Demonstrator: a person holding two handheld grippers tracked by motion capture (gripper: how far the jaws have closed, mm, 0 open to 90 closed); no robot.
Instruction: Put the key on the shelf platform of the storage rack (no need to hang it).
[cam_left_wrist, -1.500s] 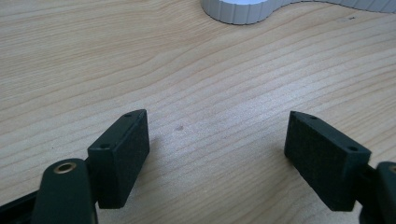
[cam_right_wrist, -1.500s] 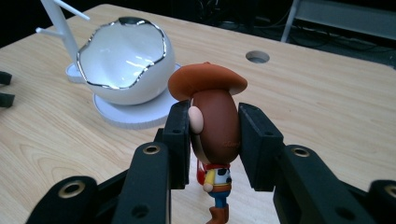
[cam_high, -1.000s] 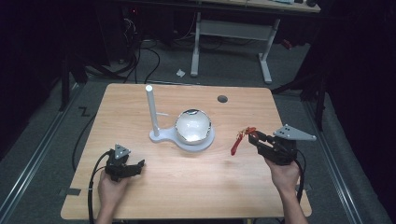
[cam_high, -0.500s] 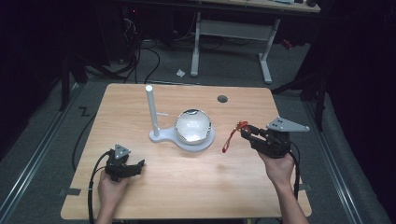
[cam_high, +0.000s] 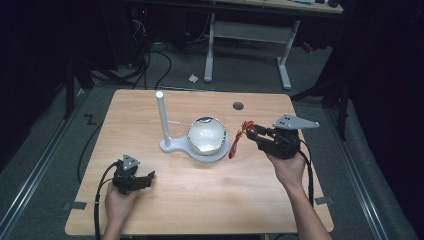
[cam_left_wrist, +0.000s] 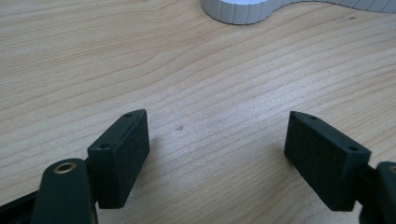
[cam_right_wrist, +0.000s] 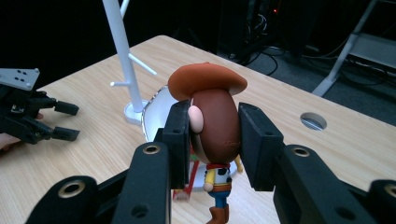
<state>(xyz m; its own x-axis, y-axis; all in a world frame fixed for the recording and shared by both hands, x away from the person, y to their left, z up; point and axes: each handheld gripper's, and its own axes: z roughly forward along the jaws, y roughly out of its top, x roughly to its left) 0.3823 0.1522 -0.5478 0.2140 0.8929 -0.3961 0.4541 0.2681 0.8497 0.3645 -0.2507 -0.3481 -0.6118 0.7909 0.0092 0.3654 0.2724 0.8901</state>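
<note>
Toy cowboy (cam_right_wrist: 214, 135) with a brown hat is what we see clamped by the head between the two black pads of the right tongs (cam_right_wrist: 214, 135); its small body with the yellow shirt hangs below the pads, clear of the desk (cam_high: 200, 210); in the high view the same toy (cam_high: 239, 141) shows as a red and thin shape at the tip of the right tongs (cam_high: 250, 133), raised above the right half of the desk, just beside the right rim of the bowl (cam_high: 206, 135); we cannot tell if it touches that rim; the right hand (cam_high: 287, 167) carries these tongs from the near right side.

White stand (cam_high: 163, 122) with an upright pole sits near the middle of the desk, and the shiny bowl rests on its round base; a small round hole (cam_high: 238, 106) is close to the far edge.

Left tongs (cam_high: 141, 181) lie low near the near left corner, in the left hand (cam_high: 119, 202); their jaws are spread wide apart with only bare wood between them, and in their own view the pads (cam_left_wrist: 123, 156) grasp nothing.
</note>
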